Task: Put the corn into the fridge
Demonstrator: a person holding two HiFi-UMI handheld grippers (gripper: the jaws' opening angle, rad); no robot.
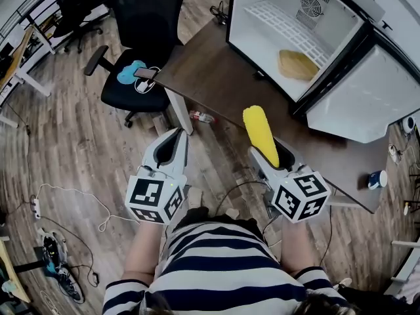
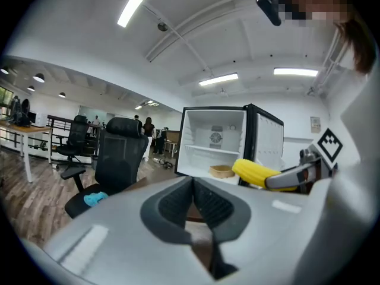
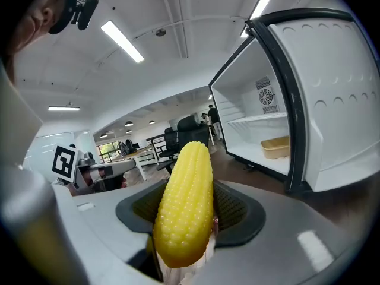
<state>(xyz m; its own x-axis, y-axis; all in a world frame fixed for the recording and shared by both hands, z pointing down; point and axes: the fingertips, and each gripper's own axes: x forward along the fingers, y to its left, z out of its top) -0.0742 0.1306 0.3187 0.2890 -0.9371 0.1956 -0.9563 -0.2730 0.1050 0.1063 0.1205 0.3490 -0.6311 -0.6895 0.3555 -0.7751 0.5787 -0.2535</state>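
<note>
Now clamping the knobbly yellow plastic corn cob (image 1: 260, 135) in the right gripper (image 1: 274, 157), in front of the open white mini fridge (image 1: 252, 44), for carrying inside, with the left gripper (image 1: 176, 140) closed, empty.

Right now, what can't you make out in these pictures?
- Base of the corn: right gripper view, buried between the jaws of the right gripper.
- Inside of the tan container in the fridge: gripper views, its wall hides it.
- Blue item on the chair: head view, too small to identify.
- The fridge door: right gripper view, cut off by the frame's edge.
</note>
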